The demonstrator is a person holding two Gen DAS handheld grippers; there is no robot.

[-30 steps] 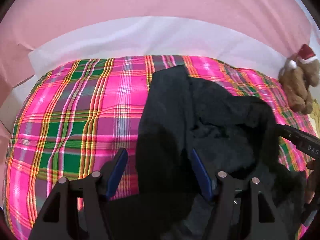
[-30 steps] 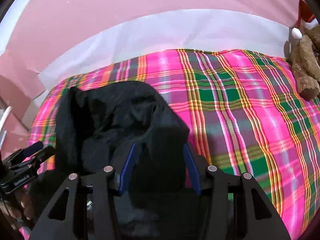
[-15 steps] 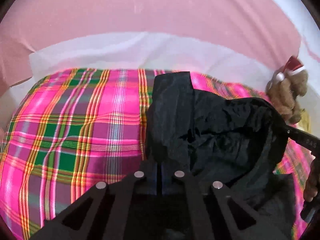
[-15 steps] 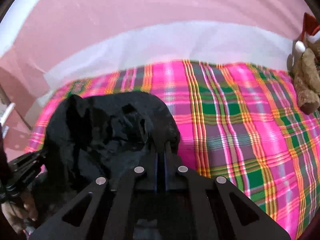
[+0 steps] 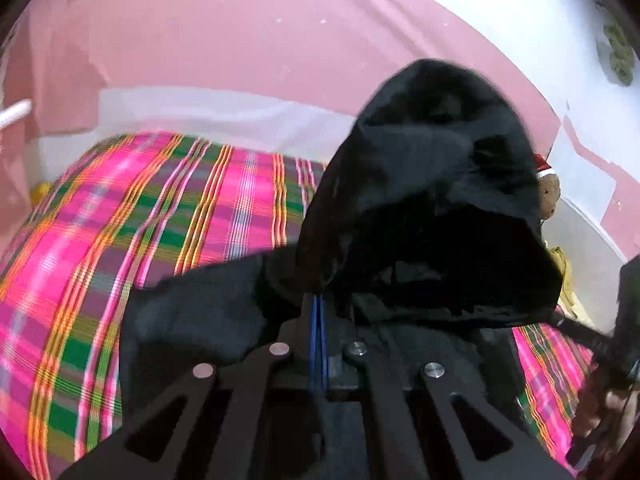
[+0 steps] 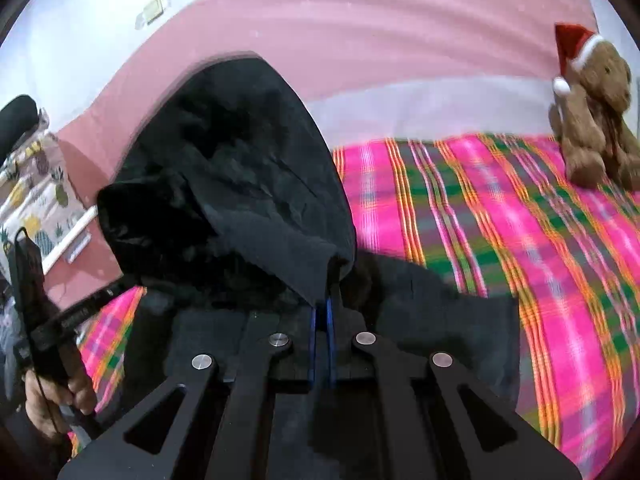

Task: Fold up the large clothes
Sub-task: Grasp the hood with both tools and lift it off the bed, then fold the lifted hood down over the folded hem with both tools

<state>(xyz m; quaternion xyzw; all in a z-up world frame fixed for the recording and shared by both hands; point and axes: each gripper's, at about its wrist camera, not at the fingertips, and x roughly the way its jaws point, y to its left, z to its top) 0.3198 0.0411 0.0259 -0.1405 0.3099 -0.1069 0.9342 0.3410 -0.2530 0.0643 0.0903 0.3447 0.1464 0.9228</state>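
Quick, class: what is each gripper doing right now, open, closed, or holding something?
Left gripper: closed, pinching the black garment.
Right gripper: closed, pinching the same black garment.

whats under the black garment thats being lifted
Under the black garment lies the pink plaid bedspread. Both the left gripper and right gripper pinch it. Whatever lies beneath its lower folds is hidden.

A bed (image 6: 520, 216) under a pink plaid cover stood against a pink wall (image 5: 248, 32); a teddy (image 6: 596, 112) sat at its far right corner.
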